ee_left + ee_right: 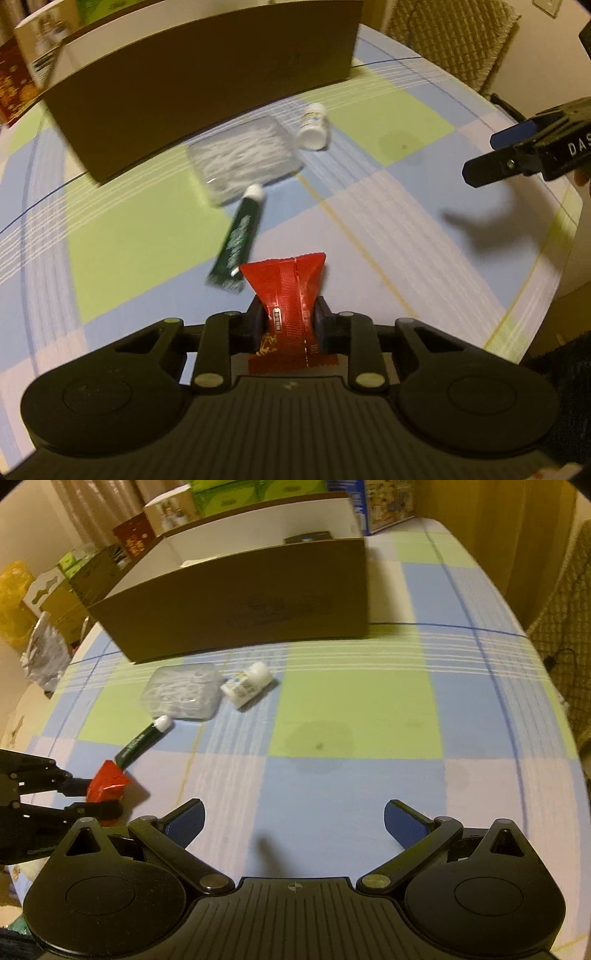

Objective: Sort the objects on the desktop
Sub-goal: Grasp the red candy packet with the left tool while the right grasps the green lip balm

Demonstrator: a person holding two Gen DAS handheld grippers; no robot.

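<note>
Red packet (291, 295) pinched lengthwise in left hand-held gripper (290, 321), pointing forward.

The left gripper (290, 320) pinches a red packet (290, 295) at six o'clock. A green tube (240, 240) lies just beyond, toward eleven; a clear box (242, 160) and white bottle (314, 127) sit further on before a cardboard box (199, 85). The right gripper (495, 155) hangs at three o'clock, apart.
</note>
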